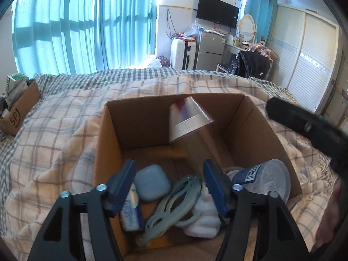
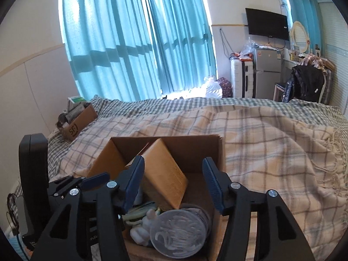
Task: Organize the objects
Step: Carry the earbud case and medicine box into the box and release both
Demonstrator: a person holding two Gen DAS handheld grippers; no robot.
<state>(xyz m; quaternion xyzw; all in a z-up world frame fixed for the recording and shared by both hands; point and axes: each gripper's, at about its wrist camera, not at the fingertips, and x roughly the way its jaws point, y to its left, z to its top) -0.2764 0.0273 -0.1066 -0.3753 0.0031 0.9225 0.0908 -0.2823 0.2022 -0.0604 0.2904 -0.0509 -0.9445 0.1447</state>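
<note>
An open cardboard box (image 1: 104, 143) (image 2: 217, 152) sits on the plaid blanket. In it lie a light blue case (image 1: 152, 182), a grey-green clip (image 1: 174, 200), a white fluffy cloth (image 1: 204, 215), a blue-and-white tube (image 1: 130, 211) and a clear jar (image 1: 267, 180) (image 2: 178, 232). A white-and-red pack (image 1: 189, 117) shows blurred near the far wall. My left gripper (image 1: 169, 174) hangs open over the box, nothing between its pads. My right gripper (image 2: 174, 169) is open too; a tan flat package (image 2: 165, 174) leans in the box between its jaws, untouched.
A smaller cardboard box (image 1: 17, 113) (image 2: 76, 124) full of packets stands at the bed's far left. The right gripper's black body (image 1: 304, 126) reaches in from the right, with a hand (image 1: 330, 217) behind it. The left gripper (image 2: 65, 184) shows at the right view's left edge.
</note>
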